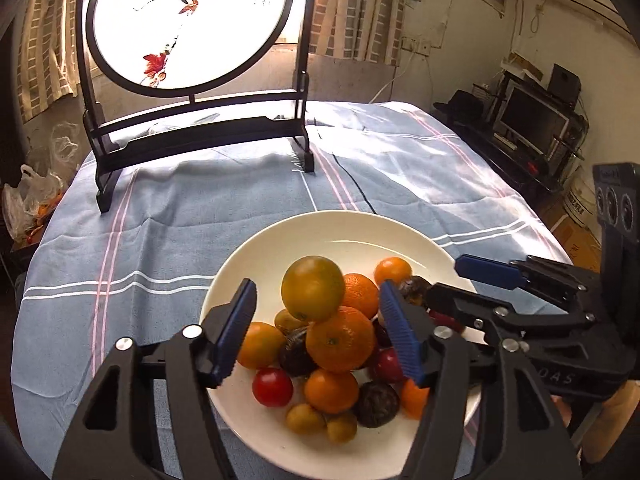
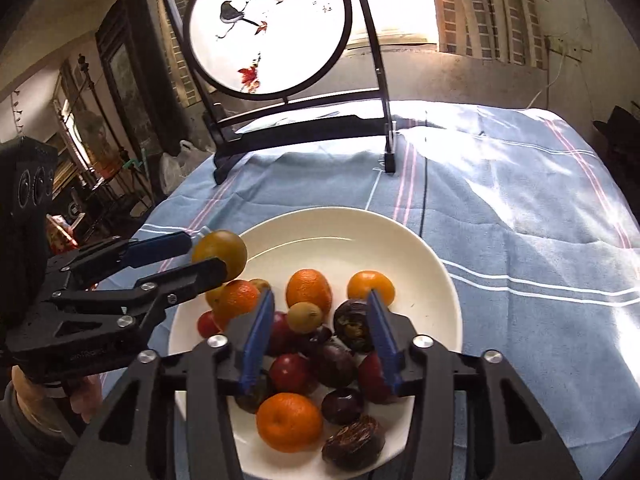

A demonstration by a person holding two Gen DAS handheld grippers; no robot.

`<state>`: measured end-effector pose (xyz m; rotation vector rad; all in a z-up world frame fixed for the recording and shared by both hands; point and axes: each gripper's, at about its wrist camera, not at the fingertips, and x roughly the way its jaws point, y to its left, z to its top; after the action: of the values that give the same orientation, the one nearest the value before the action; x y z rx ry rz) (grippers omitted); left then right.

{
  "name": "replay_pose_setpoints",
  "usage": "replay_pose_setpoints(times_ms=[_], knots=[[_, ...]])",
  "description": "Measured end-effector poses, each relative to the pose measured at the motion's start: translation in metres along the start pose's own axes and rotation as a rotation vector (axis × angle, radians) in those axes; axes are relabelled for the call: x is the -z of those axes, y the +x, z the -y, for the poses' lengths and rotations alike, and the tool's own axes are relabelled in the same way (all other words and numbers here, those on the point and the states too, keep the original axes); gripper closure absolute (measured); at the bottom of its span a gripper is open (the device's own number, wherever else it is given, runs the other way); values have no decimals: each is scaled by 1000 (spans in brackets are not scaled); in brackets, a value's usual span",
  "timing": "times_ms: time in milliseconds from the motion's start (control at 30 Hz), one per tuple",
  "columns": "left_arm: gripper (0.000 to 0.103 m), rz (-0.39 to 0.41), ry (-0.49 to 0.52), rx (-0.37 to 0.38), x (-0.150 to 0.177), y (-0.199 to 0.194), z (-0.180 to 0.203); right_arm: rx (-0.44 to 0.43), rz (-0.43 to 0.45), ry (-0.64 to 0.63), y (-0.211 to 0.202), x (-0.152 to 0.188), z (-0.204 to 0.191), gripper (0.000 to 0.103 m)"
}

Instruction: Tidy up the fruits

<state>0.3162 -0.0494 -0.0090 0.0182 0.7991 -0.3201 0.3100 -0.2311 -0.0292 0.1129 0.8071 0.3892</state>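
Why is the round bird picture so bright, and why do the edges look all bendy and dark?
Left wrist view: window light behind the round bird screen washes it out, and sun patches streak the blue tablecloth. Right wrist view: same backlit glare, and the fisheye lens curves the screen's frame and blackens the corners.

white plate point(image 1: 400, 236), orange tangerines point(image 1: 340, 338), greenish-yellow fruit point(image 1: 313, 288), red tomato point(image 1: 272, 386), dark purple plums point(image 2: 354, 320), blue cloth point(image 1: 180, 220) with white and pink stripes, black screen point(image 1: 192, 28) painted with birds, blue pads point(image 1: 400, 330)
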Motion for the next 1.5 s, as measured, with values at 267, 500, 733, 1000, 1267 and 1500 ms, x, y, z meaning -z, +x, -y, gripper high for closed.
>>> replay_pose_setpoints(times_ms=[267, 500, 733, 1000, 1267, 1500], knots=[[6, 25, 57, -73, 60, -54, 13, 46, 55, -25, -65, 65, -14, 24], [5, 54, -8, -151, 128, -117, 24, 37, 101, -30, -128, 122, -30, 4], [5, 119, -75, -238, 166, -169, 24, 113, 150, -54, -175, 149, -33, 4], [5, 131, -79, -289, 182, -194, 30, 161, 216, -57, -208, 168, -27, 4], [5, 173, -69, -302, 180, -211, 38, 185, 245, -30, -224, 173, -11, 4], [5, 179, -54, -309, 178, -213, 45, 192, 251, -29, -229, 177, -9, 4]])
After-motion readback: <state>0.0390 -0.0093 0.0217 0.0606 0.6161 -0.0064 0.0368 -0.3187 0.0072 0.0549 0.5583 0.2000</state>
